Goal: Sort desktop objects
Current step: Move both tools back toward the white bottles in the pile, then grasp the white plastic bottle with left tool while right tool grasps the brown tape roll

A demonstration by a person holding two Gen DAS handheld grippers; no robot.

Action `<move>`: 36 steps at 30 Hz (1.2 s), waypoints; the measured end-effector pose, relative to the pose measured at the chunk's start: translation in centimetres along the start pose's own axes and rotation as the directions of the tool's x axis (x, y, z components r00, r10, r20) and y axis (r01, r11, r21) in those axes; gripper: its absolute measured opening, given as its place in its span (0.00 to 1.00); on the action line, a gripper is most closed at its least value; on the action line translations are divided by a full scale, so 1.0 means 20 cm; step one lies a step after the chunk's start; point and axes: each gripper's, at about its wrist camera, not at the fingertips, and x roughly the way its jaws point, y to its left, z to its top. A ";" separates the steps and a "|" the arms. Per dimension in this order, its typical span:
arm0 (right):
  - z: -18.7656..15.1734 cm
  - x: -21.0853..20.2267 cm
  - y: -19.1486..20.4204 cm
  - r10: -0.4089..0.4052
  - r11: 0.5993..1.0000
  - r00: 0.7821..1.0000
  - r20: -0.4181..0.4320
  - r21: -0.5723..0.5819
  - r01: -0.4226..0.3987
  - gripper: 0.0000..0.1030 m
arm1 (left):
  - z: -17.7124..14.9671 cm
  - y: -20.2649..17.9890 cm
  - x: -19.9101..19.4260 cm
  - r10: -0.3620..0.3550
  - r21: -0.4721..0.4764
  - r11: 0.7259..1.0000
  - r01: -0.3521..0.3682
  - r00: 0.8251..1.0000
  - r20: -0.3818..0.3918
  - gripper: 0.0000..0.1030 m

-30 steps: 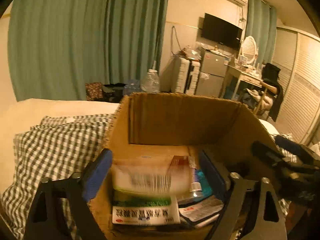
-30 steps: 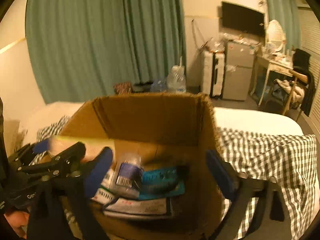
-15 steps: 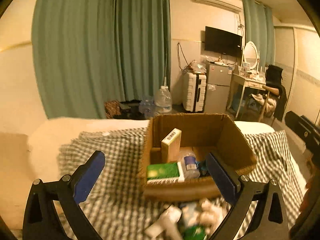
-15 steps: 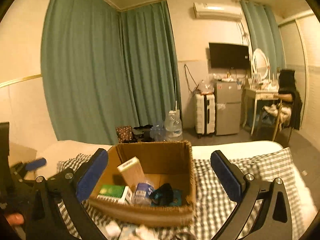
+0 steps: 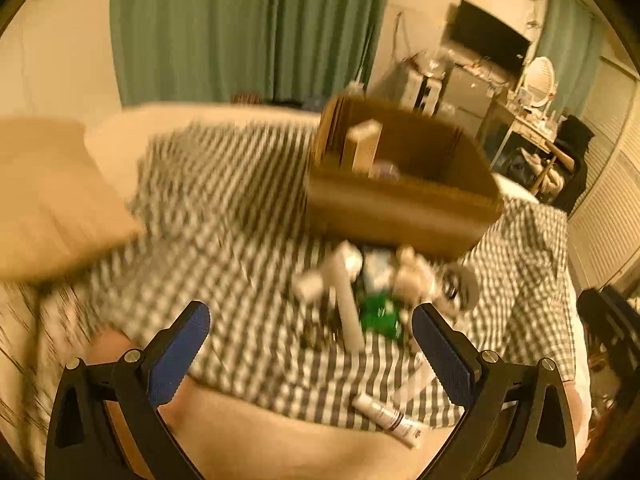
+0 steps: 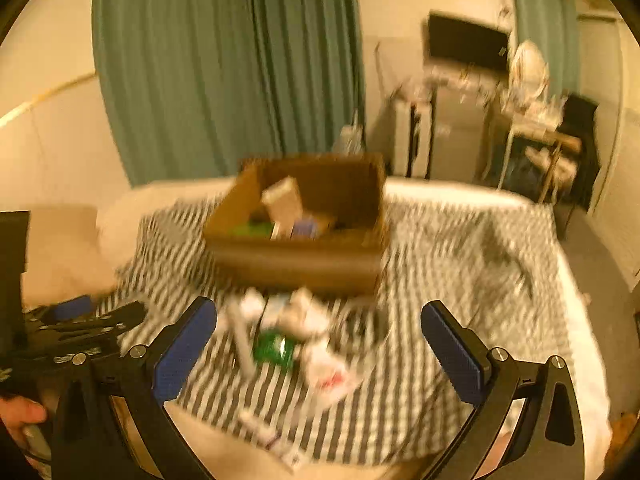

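Left camera first, and it's pretty smeary. My left gripper is spread wide with nothing between the blue pads. Past it there's the checked cloth over the bed, and the cardboard box sits on it toward the far right. A tan carton stands upright inside the box, poking above the rim, with something purplish next to it that I can't make out. Just in front of the box is the little heap of stuff: a long white tube pointing toward me, a green packet right beside it, and some pale blurry lumps behind. Closer to me, at the near edge of the cloth, a small white tube with a dark red band lies on its own. A beige pillow is off to the left.

Right camera: my right gripper is also wide open, holding nothing. Same box straight ahead, tan carton leaning in it, with green and blue bits beside that. The heap sits between the box and my fingers, green packet in the middle, a white wrapper with red print just right of it. My other gripper shows at the far left, low over the cloth. Green curtains hang behind.
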 end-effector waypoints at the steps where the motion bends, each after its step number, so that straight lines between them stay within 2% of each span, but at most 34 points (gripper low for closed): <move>1: -0.06 0.06 -0.01 -0.001 1.000 1.000 -0.030 0.005 0.001 1.00 | -0.06 0.00 0.06 0.002 -0.015 1.000 -0.002 1.000 -0.009 1.00; 4: -0.23 0.23 -0.05 -0.005 1.000 0.996 -0.094 0.030 0.008 1.00 | -0.18 -0.01 0.21 -0.012 -0.027 1.000 0.011 0.999 -0.034 1.00; 6: -0.32 0.27 -0.09 -0.023 0.998 0.998 -0.060 0.056 0.026 1.00 | -0.24 -0.03 0.29 -0.011 -0.006 1.000 0.010 0.999 -0.044 1.00; 8: -0.38 0.32 -0.14 -0.036 0.996 0.999 -0.025 0.081 0.038 1.00 | -0.29 -0.04 0.34 -0.011 0.012 1.000 0.012 1.000 -0.014 1.00; 10: -0.40 0.38 -0.16 -0.043 0.996 0.999 -0.029 0.076 0.045 1.00 | -0.32 -0.04 0.38 -0.024 0.031 0.999 0.023 0.999 0.033 1.00; 13: -0.40 0.48 -0.17 -0.073 0.996 0.996 -0.048 0.051 0.075 1.00 | -0.36 -0.05 0.45 -0.030 0.071 0.997 0.025 0.997 0.078 1.00; 16: -0.41 0.55 -0.16 -0.070 0.996 0.996 -0.059 0.043 0.073 1.00 | -0.37 -0.05 0.55 0.007 0.089 0.996 -0.014 0.997 0.073 1.00; 21: -0.38 0.64 -0.17 -0.072 0.996 0.997 -0.041 0.044 0.074 1.00 | -0.32 -0.02 0.64 0.027 0.052 0.998 -0.031 0.996 0.086 1.00; 25: -0.34 0.72 -0.22 -0.103 0.993 0.993 -0.057 0.053 0.106 1.00 | -0.26 -0.02 0.69 0.037 0.014 0.999 -0.039 0.994 0.101 1.00; 30: -0.31 0.83 -0.27 -0.137 0.990 0.987 -0.089 0.026 0.140 1.00 | -0.21 -0.07 0.79 0.066 0.048 0.996 -0.070 0.994 0.085 1.00; 36: -0.29 0.96 -0.30 -0.153 0.987 0.977 -0.149 0.017 0.158 1.00 | -0.20 -0.13 0.88 0.043 0.086 0.995 -0.049 0.997 0.066 1.00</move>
